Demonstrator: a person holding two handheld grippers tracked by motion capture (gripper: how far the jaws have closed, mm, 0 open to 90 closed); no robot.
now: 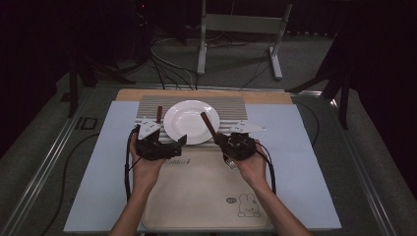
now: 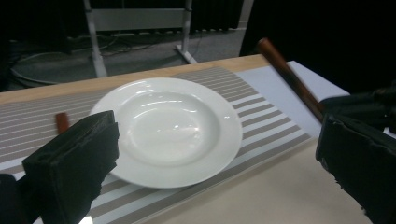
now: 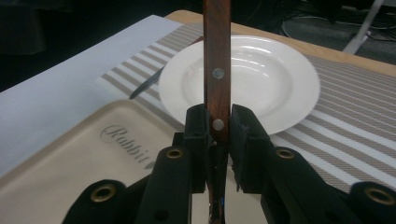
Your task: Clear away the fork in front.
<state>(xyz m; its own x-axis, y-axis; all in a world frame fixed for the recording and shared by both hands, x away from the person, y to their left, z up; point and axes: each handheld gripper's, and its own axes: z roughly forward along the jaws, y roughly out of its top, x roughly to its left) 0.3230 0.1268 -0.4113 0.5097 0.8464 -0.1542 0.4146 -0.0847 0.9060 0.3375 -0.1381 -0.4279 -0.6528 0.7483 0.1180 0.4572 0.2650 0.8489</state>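
Observation:
A white deep plate sits on a grey striped placemat. My right gripper is shut on a wooden-handled piece of cutlery, gripped low on the handle. The handle slants up over the plate's right rim, and its metal end pokes out behind the hand. My left gripper is open with nothing between its fingers, just in front of the plate's left rim. A second brown-handled utensil lies left of the plate; its dark blade is partly hidden.
A beige tray with a "Rabbit" print and a bunny drawing lies near the front edge, under both hands. A pale blue sheet covers the table. Metal stand legs and cables sit on the floor beyond.

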